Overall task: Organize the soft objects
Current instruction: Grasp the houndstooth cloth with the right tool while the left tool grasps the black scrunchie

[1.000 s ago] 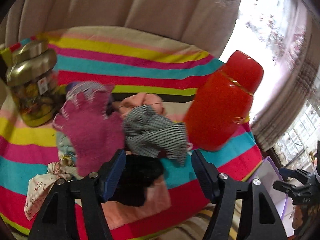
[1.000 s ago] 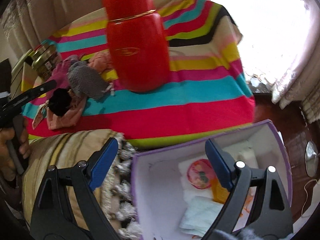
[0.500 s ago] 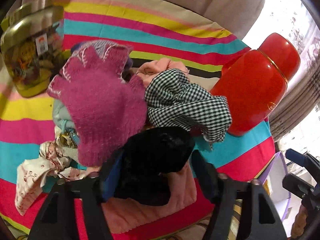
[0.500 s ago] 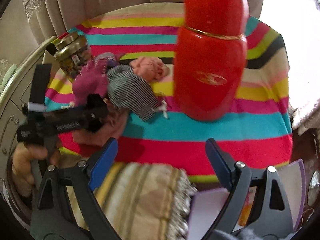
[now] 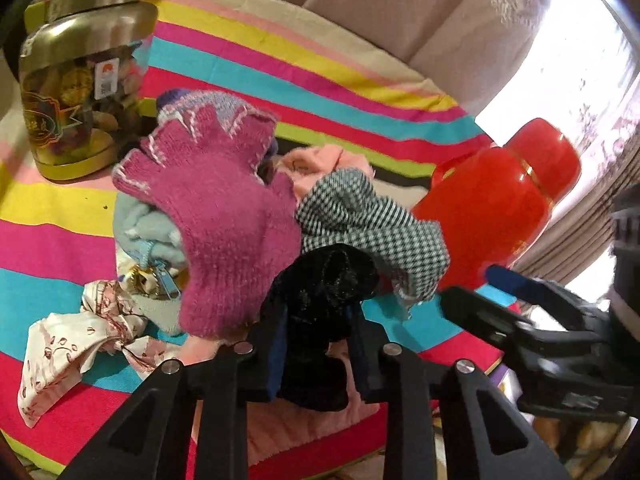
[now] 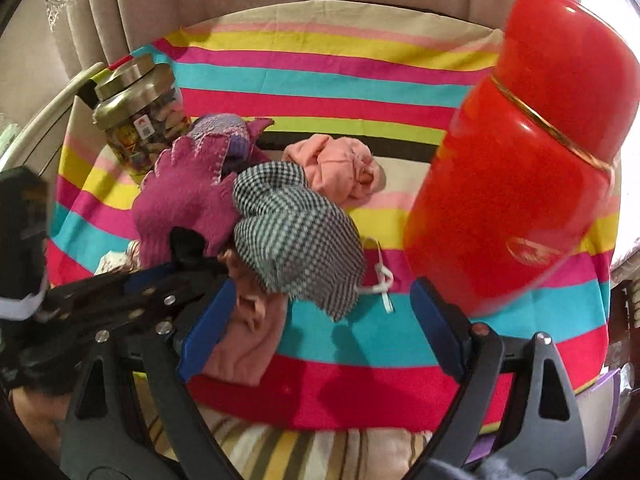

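- The left hand-held gripper has its 2 blue-padded jaws closed tight on a black fuzzy cloth, a plush, lumpy piece at the near edge of the pile.
- The right hand-held gripper hangs wide apart with nothing between its jaws, above the striped cloth, just right of the pile.
- The pile lies on that smooth, brightly banded cloth, which covers the surface in pink, yellow, teal and red stripes.
- A magenta knit glove, coarse-ribbed with white stitching along its stubby fingers, lies on top, touching the black cloth.
- A black-and-white houndstooth cloth, finely woven and crumpled, lies just beside the glove on its right.
- A pink soft bundle is wadded behind the houndstooth piece.
- A thin floral fabric, cream and wrinkled, trails from the pile's left side.
- A clear jar with a gold metal lid holds mixed small pieces I cannot identify.
- A glossy red flask, rounded with a gold band, stands right of the pile.
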Action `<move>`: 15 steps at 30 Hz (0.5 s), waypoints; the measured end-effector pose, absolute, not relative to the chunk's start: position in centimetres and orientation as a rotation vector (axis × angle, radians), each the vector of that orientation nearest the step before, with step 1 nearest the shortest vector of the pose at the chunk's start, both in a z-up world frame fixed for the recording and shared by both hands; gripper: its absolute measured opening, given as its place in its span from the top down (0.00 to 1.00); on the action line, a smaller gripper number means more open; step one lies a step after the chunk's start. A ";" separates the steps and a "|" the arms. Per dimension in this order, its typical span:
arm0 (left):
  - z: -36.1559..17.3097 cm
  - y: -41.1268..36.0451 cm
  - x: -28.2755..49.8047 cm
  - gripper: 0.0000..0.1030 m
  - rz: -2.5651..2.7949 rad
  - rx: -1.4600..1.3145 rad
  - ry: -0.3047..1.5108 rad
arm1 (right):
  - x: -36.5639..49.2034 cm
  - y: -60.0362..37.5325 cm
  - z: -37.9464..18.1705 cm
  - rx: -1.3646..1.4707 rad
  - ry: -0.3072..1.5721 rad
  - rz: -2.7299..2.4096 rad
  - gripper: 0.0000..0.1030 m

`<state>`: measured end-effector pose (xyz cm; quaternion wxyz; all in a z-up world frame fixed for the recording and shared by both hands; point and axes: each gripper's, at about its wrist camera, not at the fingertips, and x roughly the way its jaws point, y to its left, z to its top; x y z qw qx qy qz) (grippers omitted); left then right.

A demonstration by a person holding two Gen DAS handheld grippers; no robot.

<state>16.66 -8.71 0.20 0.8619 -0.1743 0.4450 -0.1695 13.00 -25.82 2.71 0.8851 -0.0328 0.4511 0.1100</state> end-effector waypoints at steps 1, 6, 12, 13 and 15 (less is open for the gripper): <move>0.4 -8.4 16.6 0.73 -0.353 -0.379 0.917 | 13.2 -25.6 2.6 -0.072 0.939 0.224 0.12; 1.7 -7.0 15.9 0.73 -0.340 -0.442 0.818 | 14.8 -24.1 1.6 -0.112 0.945 0.206 0.12; 1.9 -6.1 16.0 0.73 -0.327 -0.479 0.785 | 15.9 -22.6 0.8 -0.136 0.941 0.202 0.12; 1.9 -6.2 16.0 0.73 -0.328 -0.480 0.785 | 16.0 -22.4 0.8 -0.138 0.940 0.200 0.12; 1.9 -6.2 16.1 0.73 -0.330 -0.479 0.783 | 16.2 -22.2 0.8 -0.140 0.927 0.194 0.14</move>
